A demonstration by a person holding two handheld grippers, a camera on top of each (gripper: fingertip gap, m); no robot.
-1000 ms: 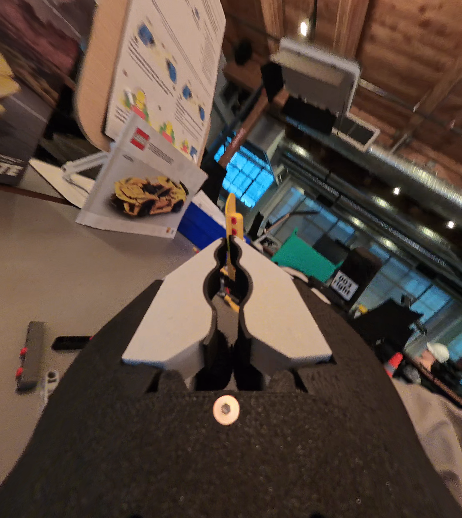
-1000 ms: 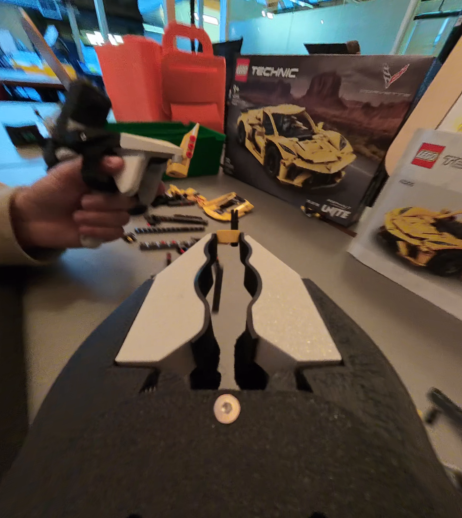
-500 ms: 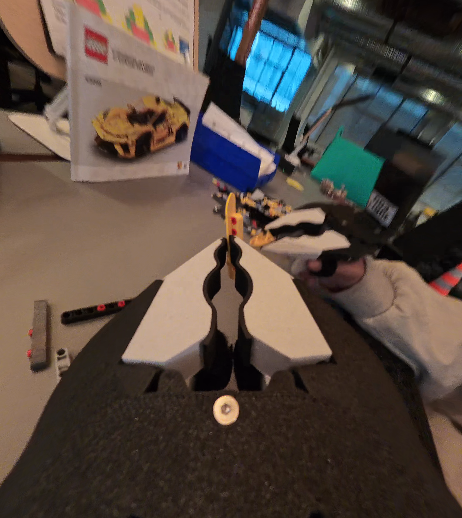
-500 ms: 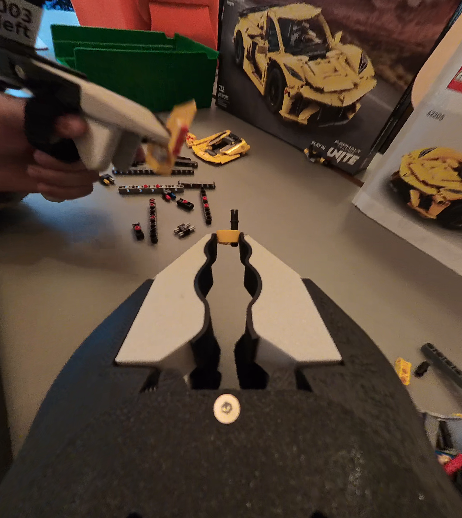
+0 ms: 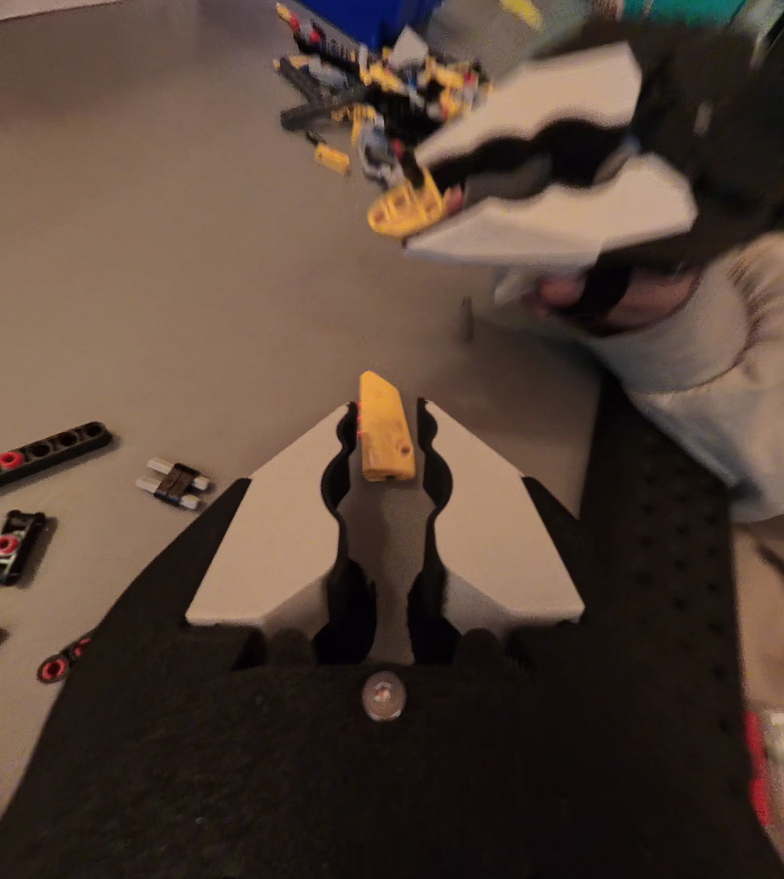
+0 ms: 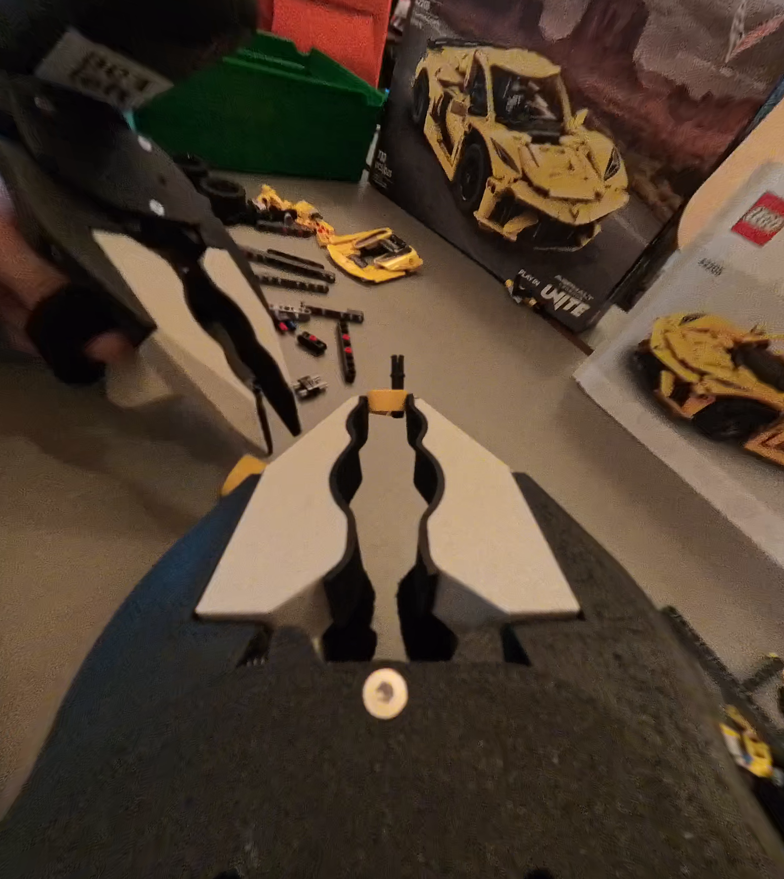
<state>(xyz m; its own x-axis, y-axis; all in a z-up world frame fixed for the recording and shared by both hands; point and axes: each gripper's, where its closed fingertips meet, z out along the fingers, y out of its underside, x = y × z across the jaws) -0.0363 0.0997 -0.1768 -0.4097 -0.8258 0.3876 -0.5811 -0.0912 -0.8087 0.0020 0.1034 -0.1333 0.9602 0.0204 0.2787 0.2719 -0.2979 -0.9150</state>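
My left gripper [image 5: 383, 404] points down at the grey table [image 5: 142, 238] with its fingers apart. A yellow panel piece [image 5: 385, 433] with red pins on its side lies flat-side-up between them, clear of the right finger. My right gripper [image 6: 386, 402] is shut on a small yellow connector [image 6: 384, 400] with a black pin [image 6: 396, 368] sticking out of it. In the left wrist view the right gripper [image 5: 428, 204] hovers at the upper right with that yellow connector [image 5: 404, 204]. In the right wrist view the left gripper [image 6: 280, 428] is at the left, tips near the table.
A box showing a yellow car [image 6: 571, 142], a booklet [image 6: 737, 380] and a green bin [image 6: 261, 119] stand at the back. Black beams [image 6: 304, 266] and a yellow body panel [image 6: 371, 257] lie ahead. A parts pile [image 5: 380, 95] and a black beam [image 5: 23, 461] also show. The left gripper's tips are roughly 6 centimetres from the right gripper's. The yellow car [image 6: 571, 142] is about 40 centimetres from both grippers' fingertips.
My left gripper swung from pointing upward down to the table and opened; the yellow panel turned from edge-on in the grip to flat between the fingers. The right gripper keeps its hold.
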